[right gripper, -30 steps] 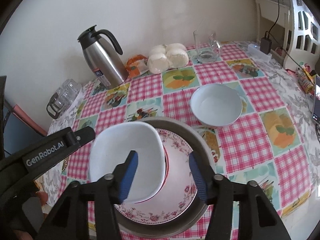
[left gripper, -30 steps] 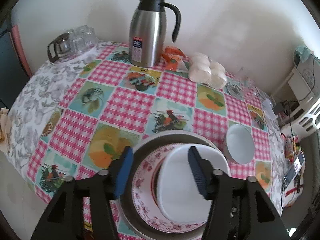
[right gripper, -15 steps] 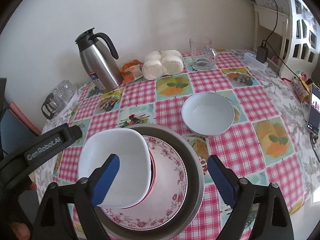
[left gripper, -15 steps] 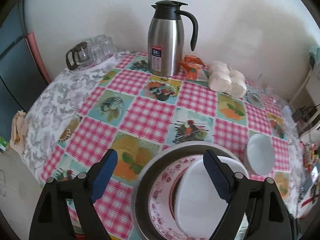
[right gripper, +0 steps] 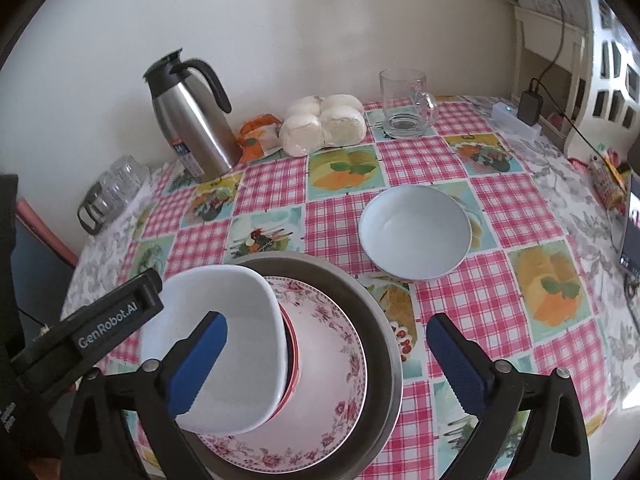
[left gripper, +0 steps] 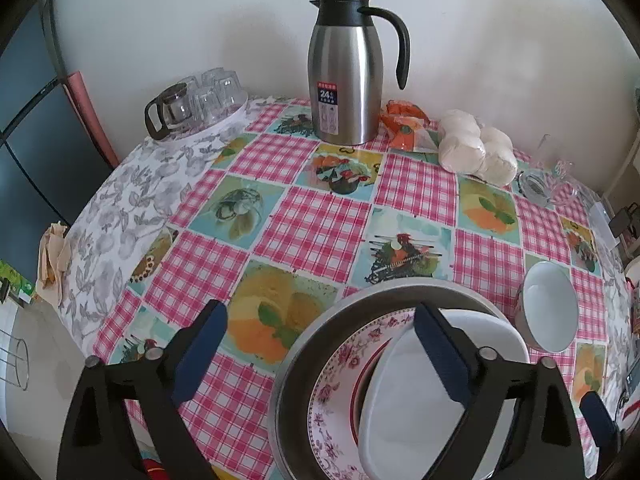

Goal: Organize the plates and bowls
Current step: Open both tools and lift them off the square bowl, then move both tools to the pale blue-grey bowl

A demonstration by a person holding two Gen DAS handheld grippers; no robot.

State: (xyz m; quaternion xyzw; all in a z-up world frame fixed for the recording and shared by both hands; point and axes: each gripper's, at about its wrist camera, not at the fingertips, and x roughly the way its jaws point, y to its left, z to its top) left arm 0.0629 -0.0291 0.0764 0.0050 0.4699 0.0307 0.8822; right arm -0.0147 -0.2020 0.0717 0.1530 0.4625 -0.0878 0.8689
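Figure: stacked dishes on the checked table (right gripper: 500,200), both grippers released. The left gripper (left gripper: 316,350) and right gripper (right gripper: 326,360) stood wide apart, their jaws having just been opening, and neither held anything. In the right wrist view the square bowl (right gripper: 224,344) sat tilted on the floral plate (right gripper: 332,392), which lay inside the metal tray (right gripper: 384,344); the bowl leaned toward the left side of the stack, apparently against a red-rimmed dish of which only the edge showed. One blue pad (right gripper: 196,364) of the right gripper hung in front of the bowl's hollow, and whether it touched could not be told. The round bowl (right gripper: 414,232) stood apart on the table, just beyond the tray, not yet stacked. Risks, as judged: the square bowl, being off centre and slanted, could slide or tip onto the plate if a withdrawing pad caught its rim; a knock on the tray's edge could shift the whole pile on the smooth cloth. Reaching for the round bowl with the right gripper, a low path across the stack might clip the square bowl. Glazed ware gripped by thin rims could slip from the pads. The flask (right gripper: 192,120), mug (right gripper: 404,104) and buns (right gripper: 324,124) stood well back, near the wall, clear of likely motion.
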